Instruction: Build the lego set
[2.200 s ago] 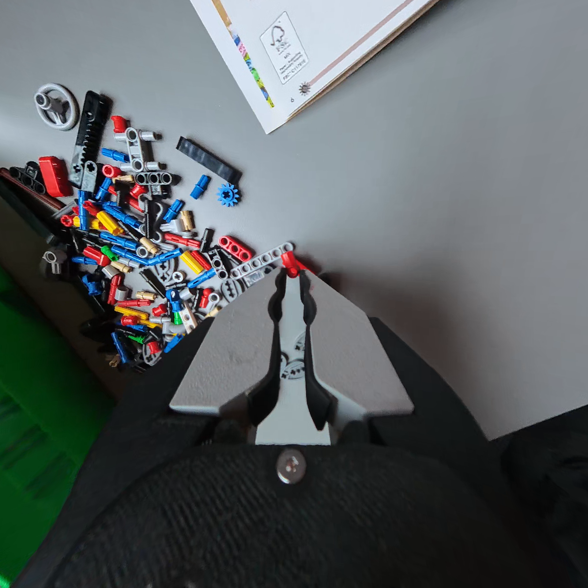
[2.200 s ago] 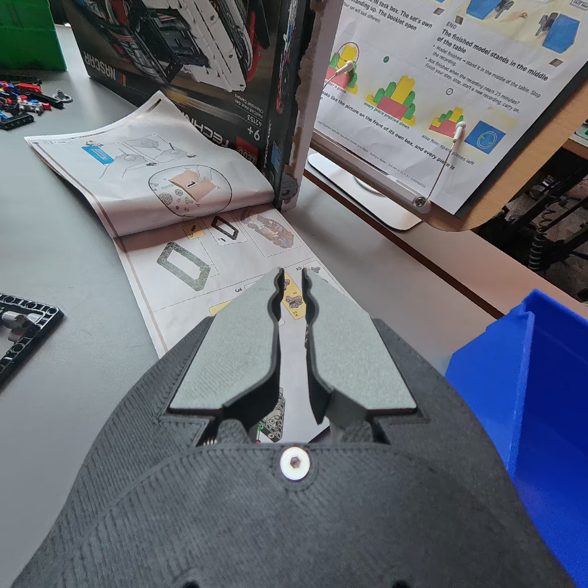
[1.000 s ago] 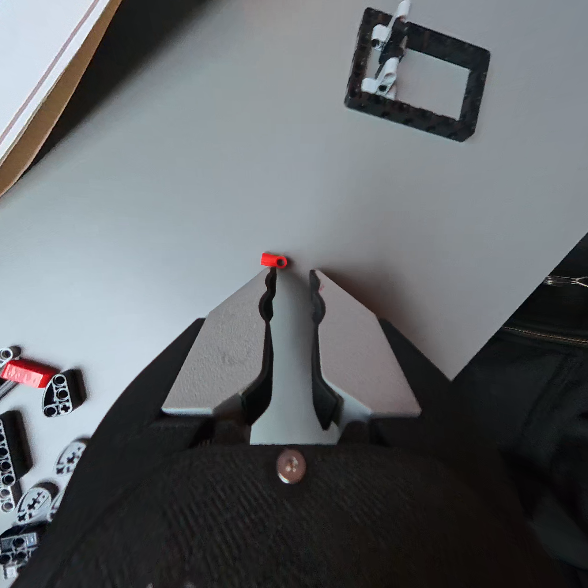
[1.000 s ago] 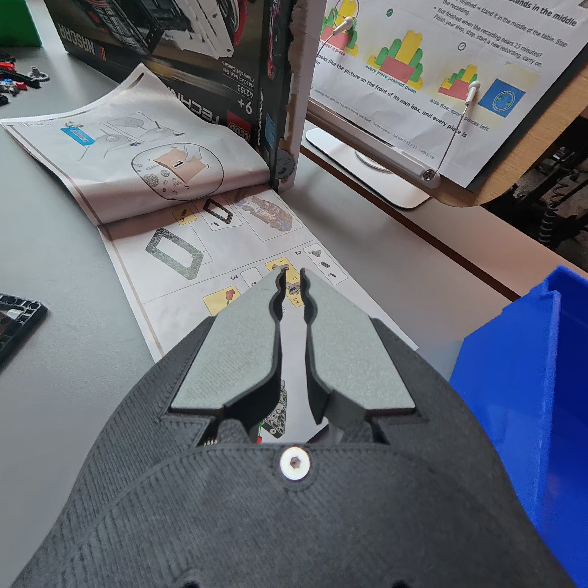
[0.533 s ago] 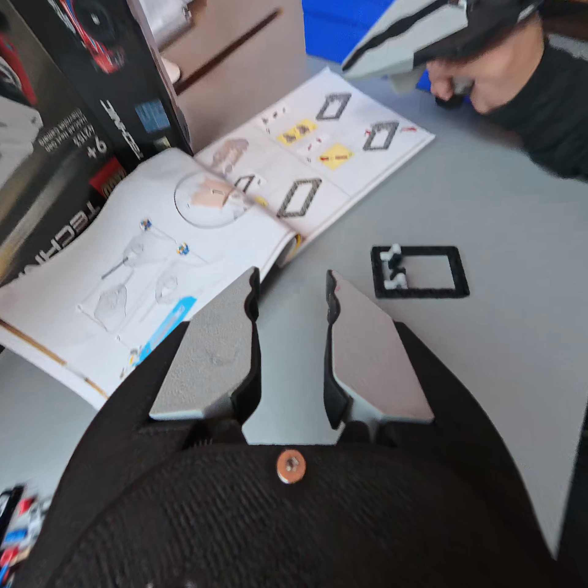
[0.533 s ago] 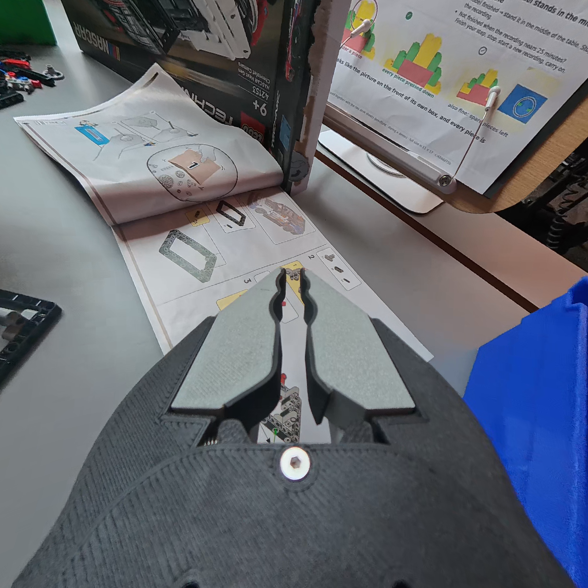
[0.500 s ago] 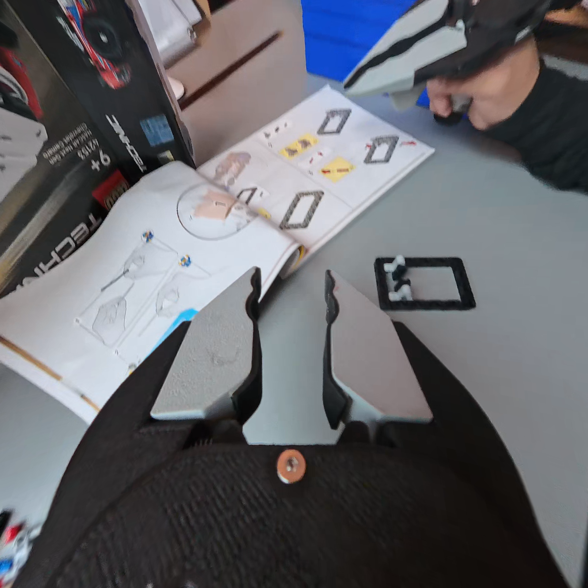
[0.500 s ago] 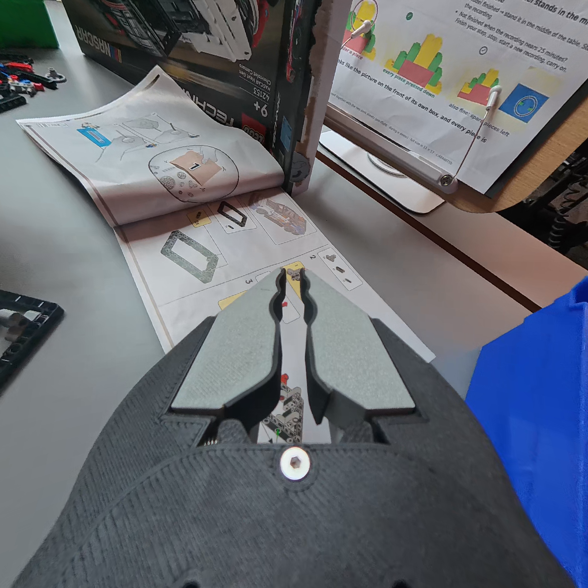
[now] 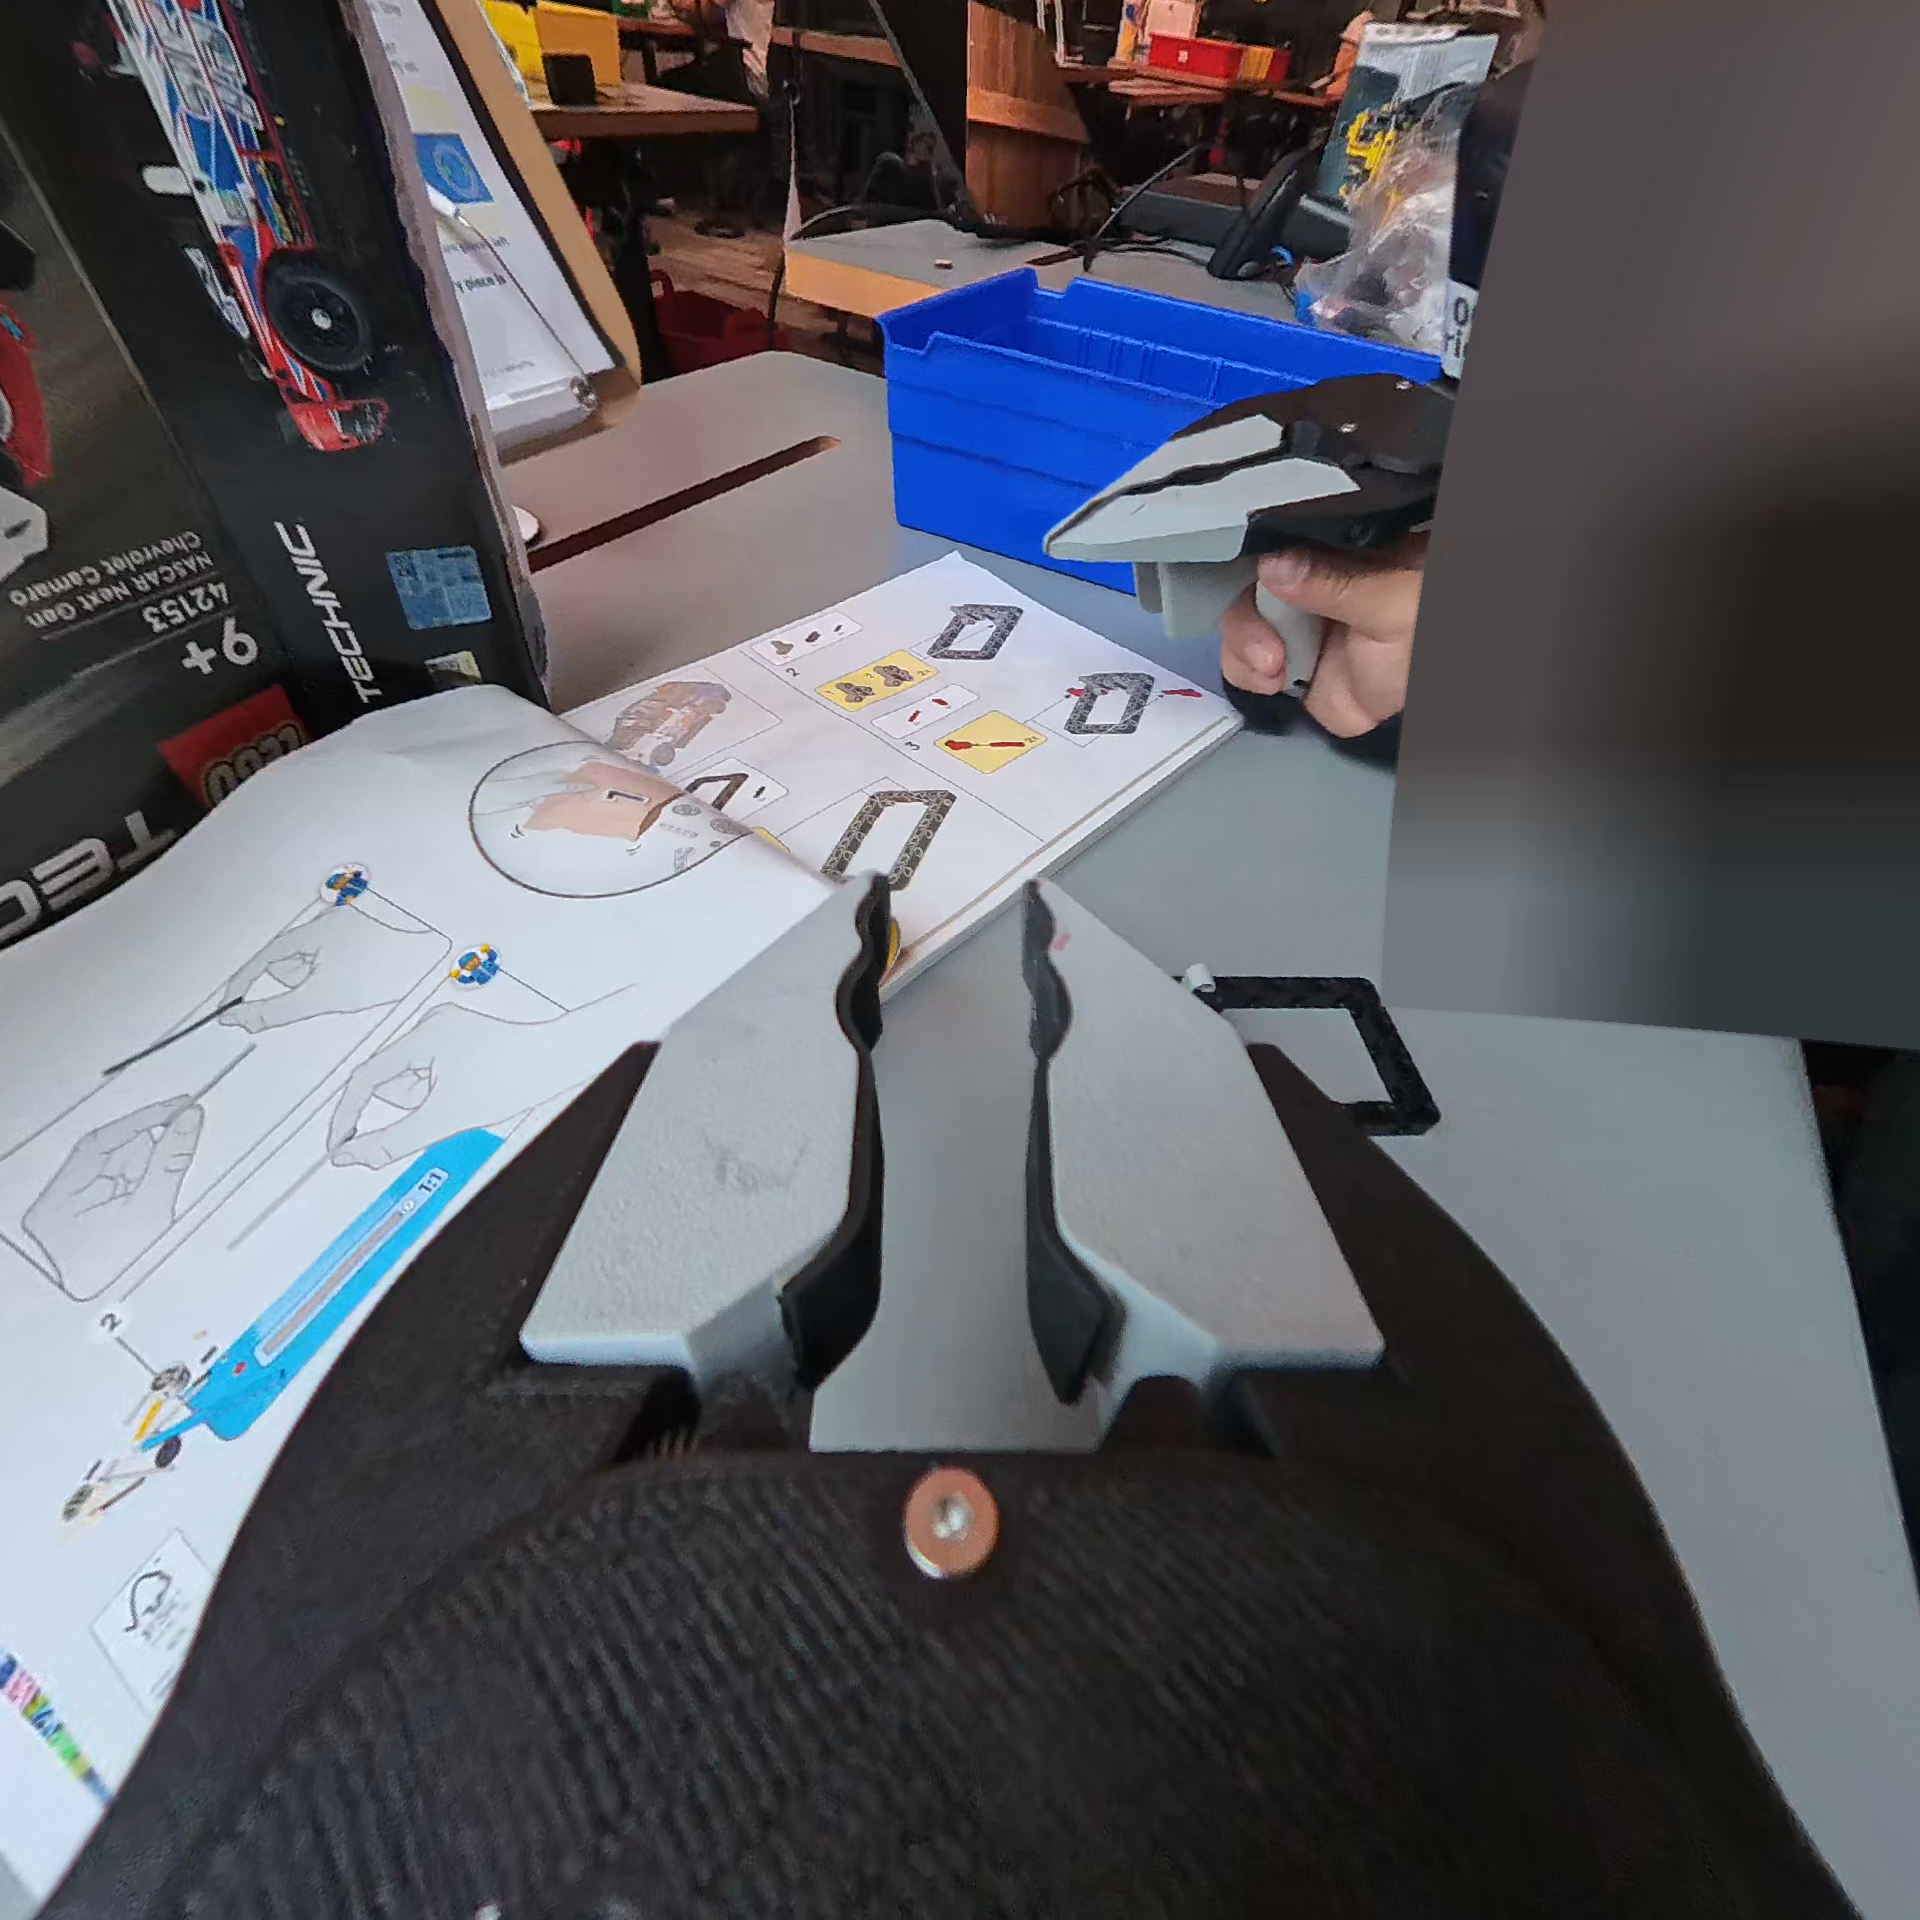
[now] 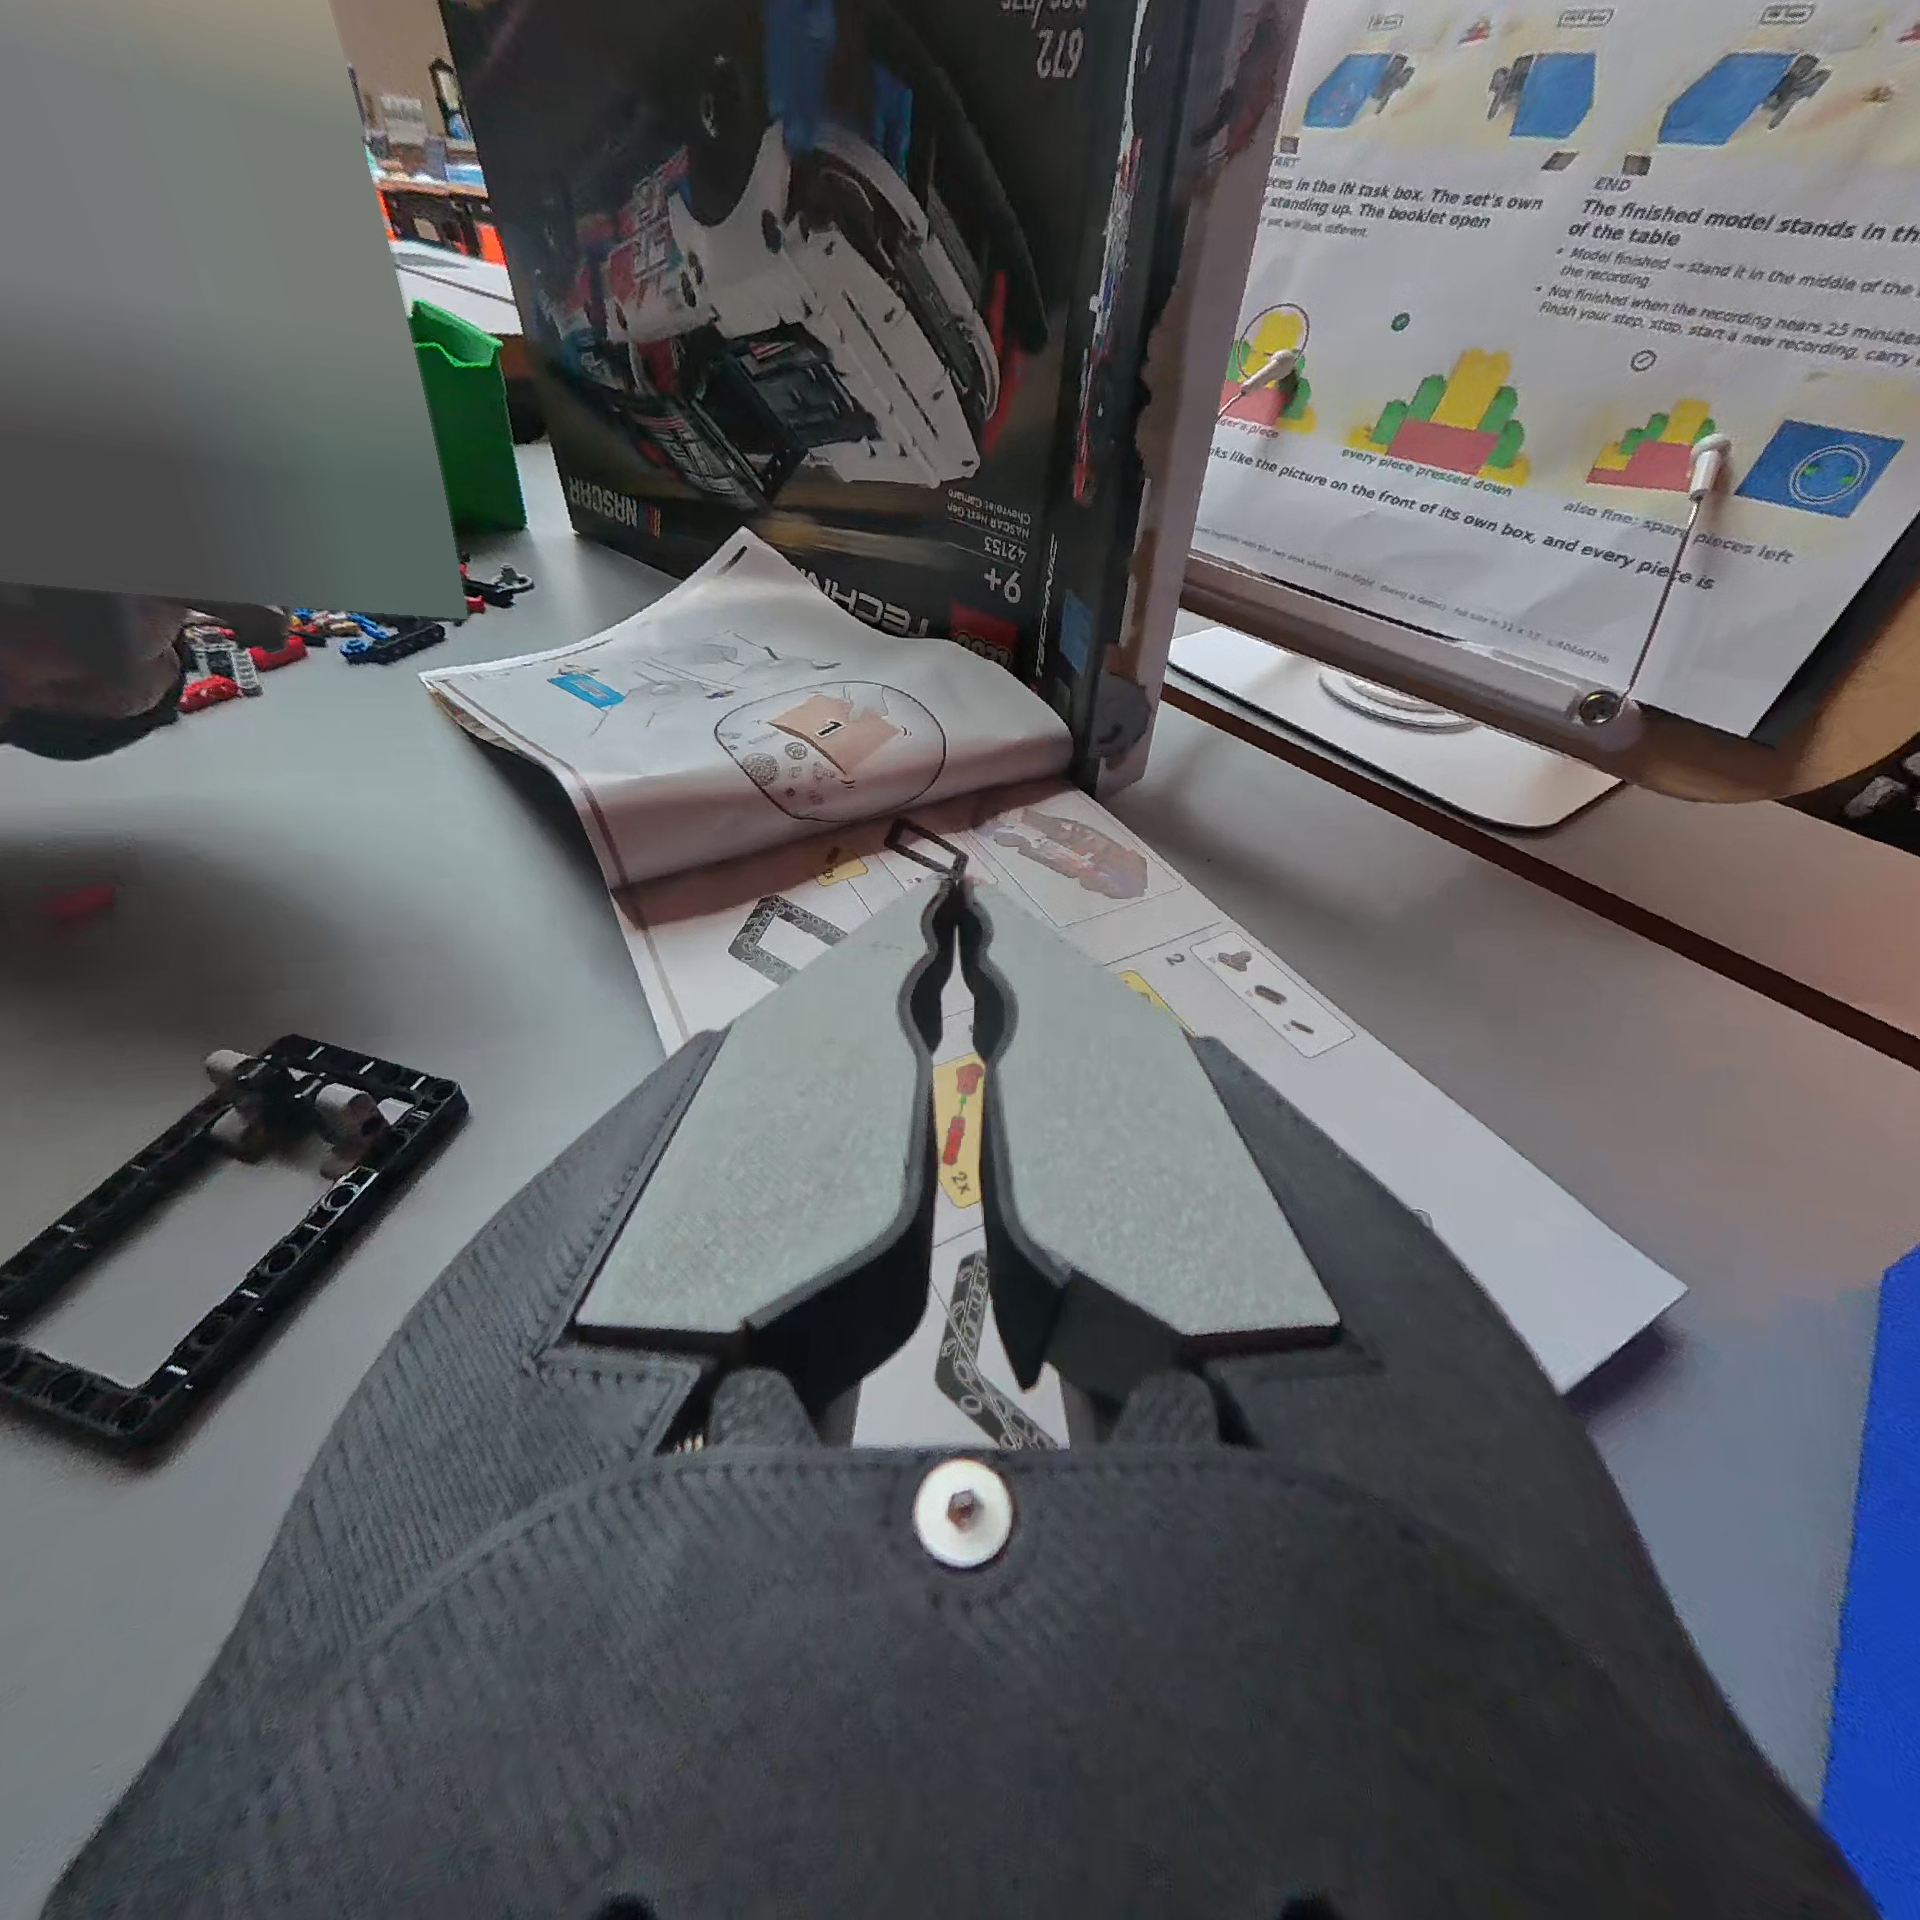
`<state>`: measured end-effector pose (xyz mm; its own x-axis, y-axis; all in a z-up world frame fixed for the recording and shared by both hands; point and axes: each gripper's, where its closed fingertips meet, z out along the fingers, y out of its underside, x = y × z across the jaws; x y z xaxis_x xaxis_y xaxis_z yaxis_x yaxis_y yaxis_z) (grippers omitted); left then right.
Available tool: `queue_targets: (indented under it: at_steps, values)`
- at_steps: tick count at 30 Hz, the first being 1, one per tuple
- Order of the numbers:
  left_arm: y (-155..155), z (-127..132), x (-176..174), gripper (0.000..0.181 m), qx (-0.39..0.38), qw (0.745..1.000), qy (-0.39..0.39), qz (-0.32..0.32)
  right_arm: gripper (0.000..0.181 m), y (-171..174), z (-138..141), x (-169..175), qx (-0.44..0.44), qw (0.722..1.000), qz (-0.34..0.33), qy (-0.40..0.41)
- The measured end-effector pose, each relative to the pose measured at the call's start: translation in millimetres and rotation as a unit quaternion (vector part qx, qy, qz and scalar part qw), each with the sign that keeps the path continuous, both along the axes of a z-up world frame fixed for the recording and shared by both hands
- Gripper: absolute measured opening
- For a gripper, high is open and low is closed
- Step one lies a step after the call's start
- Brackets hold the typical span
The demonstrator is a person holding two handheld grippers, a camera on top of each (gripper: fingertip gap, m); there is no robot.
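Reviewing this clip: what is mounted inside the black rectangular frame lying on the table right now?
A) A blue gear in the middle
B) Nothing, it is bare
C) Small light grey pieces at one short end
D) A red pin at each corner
C: the right wrist view shows the frame flat on the table with light grey pieces fitted across one short end, and no gear or red pins on it.

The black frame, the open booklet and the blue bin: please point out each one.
black frame (image 10: 275, 1265), right wrist view, on its right long bar.
open booklet (image 9: 312, 1039), left wrist view, on its curled left page.
blue bin (image 9: 997, 457), left wrist view, on its front wall.
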<state>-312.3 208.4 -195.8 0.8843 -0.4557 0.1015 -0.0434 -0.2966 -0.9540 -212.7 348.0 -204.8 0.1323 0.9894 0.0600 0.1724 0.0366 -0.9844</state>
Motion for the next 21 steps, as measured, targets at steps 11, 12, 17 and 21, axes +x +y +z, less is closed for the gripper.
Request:
queue_targets:
  at_steps: [11, 12, 17, 21]
  values:
    - [23.8, -9.8, 19.5, 0.02, -0.031, 0.999, -0.023, 0.037, 0.0, -2.5, 4.6, -4.0, 0.002, 1.0, 0.006, 0.011]
    - [25.8, -7.3, 26.4, 0.02, -0.027, 0.999, -0.031, 0.032, 0.0, -1.8, 5.7, -3.5, 0.006, 1.0, 0.003, 0.013]
    - [5.4, -8.8, 25.4, 0.021, -0.053, 0.996, 0.023, 0.068, 0.0, 3.1, 1.1, 0.1, 0.003, 1.0, -0.01, 0.002]
    - [-55.9, -2.8, -64.8, 0.014, -0.101, 0.969, 0.116, 0.196, 0.0, 1.9, 4.5, 2.0, -0.007, 1.0, -0.005, 0.013]
